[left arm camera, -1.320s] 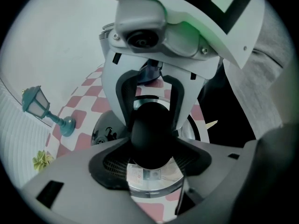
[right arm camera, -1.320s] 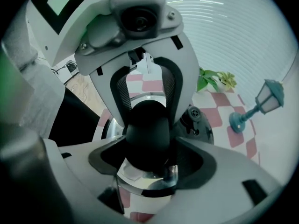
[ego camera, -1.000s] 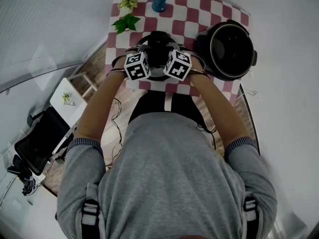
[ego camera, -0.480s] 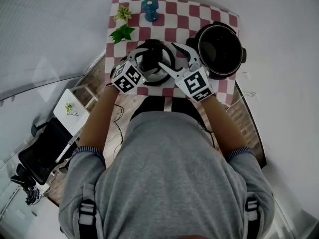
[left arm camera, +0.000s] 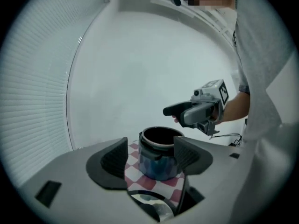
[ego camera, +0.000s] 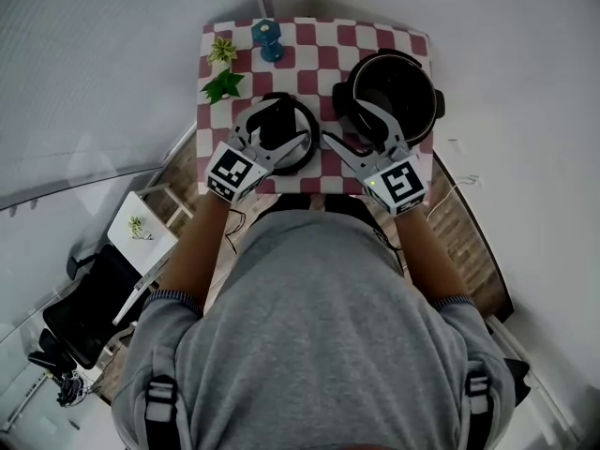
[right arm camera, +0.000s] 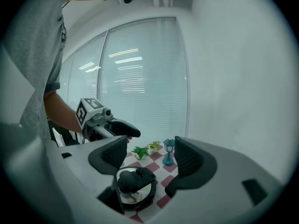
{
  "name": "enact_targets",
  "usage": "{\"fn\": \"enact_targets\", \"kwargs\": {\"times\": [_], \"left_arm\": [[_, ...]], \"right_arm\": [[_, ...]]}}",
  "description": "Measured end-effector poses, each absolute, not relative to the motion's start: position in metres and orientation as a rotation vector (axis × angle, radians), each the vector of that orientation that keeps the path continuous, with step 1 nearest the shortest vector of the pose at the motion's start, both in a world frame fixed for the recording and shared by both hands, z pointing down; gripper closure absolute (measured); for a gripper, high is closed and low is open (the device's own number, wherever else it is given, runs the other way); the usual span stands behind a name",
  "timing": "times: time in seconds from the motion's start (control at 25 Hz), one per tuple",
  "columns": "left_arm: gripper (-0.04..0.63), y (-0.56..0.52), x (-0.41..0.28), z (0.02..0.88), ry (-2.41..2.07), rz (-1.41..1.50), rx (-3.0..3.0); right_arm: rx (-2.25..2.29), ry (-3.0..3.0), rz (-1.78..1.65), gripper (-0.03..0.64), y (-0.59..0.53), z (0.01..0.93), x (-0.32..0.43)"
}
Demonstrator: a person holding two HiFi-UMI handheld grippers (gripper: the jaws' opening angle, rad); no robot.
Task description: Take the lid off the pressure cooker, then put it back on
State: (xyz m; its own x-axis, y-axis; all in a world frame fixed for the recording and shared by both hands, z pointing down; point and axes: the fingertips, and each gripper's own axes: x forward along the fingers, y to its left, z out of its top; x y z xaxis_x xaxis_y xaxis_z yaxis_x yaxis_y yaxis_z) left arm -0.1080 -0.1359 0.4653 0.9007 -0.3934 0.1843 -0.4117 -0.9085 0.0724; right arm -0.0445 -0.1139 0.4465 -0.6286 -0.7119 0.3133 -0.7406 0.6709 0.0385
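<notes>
While the lid [right arm camera: 135, 183] lies beside the cooker [left arm camera: 159, 161], left gripper [left arm camera: 150, 152] and right gripper [right arm camera: 150, 152] gape empty.

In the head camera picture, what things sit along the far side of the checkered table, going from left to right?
First the little pale plant, then the blue lantern, then the open pressure cooker.
</notes>
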Motion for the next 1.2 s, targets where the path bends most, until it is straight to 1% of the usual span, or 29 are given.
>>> {"fn": "enact_targets", "kwargs": {"times": [0.12,0.36,0.44,0.48,0.76,0.92,1.2], "left_arm": [[0.262,-0.128,-0.110,0.457,-0.643,0.164,2.924],[0.264,-0.117,-0.117,0.440,-0.655,0.111,2.942],[0.264,-0.118,-0.121,0.436,-0.680,0.086,2.945],[0.264,-0.119,-0.123,0.435,-0.690,0.076,2.946],[0.264,-0.126,-0.133,0.427,-0.748,0.036,2.951],[0.264,-0.125,-0.137,0.423,-0.754,0.006,2.964],[0.263,-0.123,-0.140,0.421,-0.723,0.044,3.036]], "right_arm": [[1.211,-2.627,0.101,0.282,-0.107,0.444,-0.037],[1.250,-2.696,-0.023,0.302,-0.105,0.425,-0.043],[1.282,-2.711,-0.066,0.367,-0.109,0.416,-0.046],[1.282,-2.716,-0.071,0.380,-0.110,0.414,-0.048],[1.194,-2.757,-0.049,0.309,-0.113,0.413,-0.065],[1.162,-2.772,-0.025,0.281,-0.115,0.413,-0.070],[1.069,-2.749,0.037,0.222,-0.116,0.428,-0.080]]}}
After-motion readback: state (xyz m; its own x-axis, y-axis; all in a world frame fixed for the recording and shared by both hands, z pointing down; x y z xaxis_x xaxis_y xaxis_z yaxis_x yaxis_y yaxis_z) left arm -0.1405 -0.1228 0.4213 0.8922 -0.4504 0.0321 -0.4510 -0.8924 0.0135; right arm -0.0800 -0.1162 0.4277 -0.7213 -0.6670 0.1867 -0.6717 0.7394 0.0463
